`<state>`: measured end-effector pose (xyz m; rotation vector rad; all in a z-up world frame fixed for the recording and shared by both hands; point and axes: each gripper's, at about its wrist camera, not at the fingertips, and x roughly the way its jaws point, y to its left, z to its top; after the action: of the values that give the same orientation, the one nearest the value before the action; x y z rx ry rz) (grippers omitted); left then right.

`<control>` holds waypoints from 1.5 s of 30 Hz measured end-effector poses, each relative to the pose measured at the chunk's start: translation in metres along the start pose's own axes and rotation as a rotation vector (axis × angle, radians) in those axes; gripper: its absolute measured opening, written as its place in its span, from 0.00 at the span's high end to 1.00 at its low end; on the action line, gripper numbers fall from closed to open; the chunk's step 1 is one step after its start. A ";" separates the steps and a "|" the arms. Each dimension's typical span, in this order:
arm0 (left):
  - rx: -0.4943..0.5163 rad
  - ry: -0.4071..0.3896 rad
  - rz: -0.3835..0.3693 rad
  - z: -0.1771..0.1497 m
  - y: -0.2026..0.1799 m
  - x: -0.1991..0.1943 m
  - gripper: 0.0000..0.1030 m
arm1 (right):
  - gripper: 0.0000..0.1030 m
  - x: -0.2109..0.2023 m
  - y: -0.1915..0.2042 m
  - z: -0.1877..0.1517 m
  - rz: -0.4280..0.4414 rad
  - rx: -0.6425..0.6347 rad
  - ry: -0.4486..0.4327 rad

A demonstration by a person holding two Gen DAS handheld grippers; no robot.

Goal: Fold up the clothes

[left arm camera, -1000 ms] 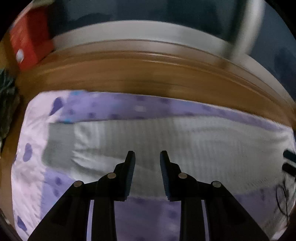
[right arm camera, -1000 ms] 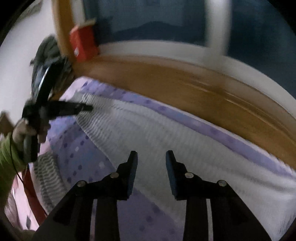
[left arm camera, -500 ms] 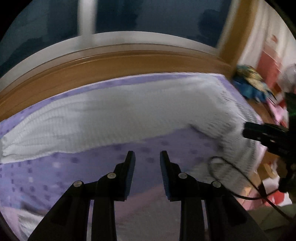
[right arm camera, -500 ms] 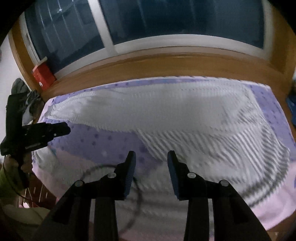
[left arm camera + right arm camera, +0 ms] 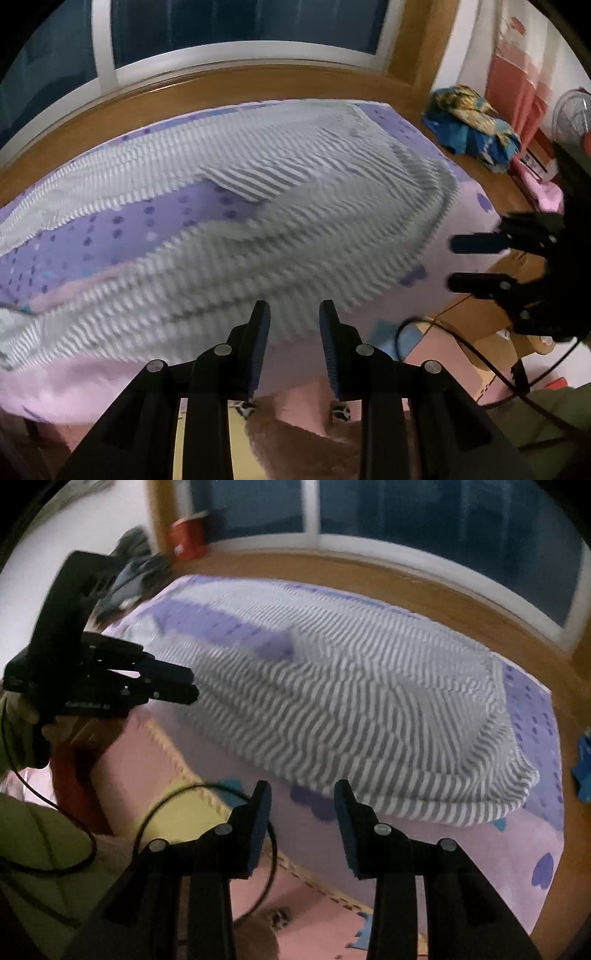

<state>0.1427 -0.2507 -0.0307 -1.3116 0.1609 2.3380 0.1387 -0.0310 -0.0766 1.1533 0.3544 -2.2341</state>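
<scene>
From the left wrist, the left gripper [image 5: 290,310] hangs over the near edge of the bed [image 5: 110,229], its jaws parted by a narrow gap with nothing between them, touching no cloth. The grey-and-white striped garment [image 5: 288,206] lies spread across the purple dotted bedsheet, reaching from the far left to the right edge. At the right, the right gripper [image 5: 452,263] is also released and empty, just off the bed's right side. A blue-and-yellow bundle [image 5: 472,125] sits on the floor at far right.

From the right wrist, the right gripper [image 5: 303,790] hovers over the near edge of the bed, jaws slightly apart, holding nothing. The striped garment [image 5: 369,716] lies just beyond them. At left, the left gripper [image 5: 192,683] sits in a hand [image 5: 22,716], clear of the cloth.
</scene>
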 end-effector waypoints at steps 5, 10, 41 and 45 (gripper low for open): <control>0.012 -0.005 -0.010 -0.004 -0.023 0.010 0.73 | 0.66 0.011 0.007 -0.005 0.032 -0.135 0.019; 0.016 0.015 0.002 -0.006 -0.025 0.025 0.73 | 0.66 0.039 0.014 -0.002 0.016 -0.214 0.024; 0.118 0.058 0.035 -0.009 -0.006 0.034 0.73 | 0.68 0.071 0.031 0.017 0.094 -0.359 0.036; 0.124 0.063 0.037 -0.010 -0.005 0.037 0.73 | 0.86 0.075 0.023 0.023 0.145 -0.312 0.045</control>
<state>0.1361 -0.2374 -0.0665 -1.3323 0.3463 2.2786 0.1042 -0.0885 -0.1227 1.0283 0.5949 -1.9469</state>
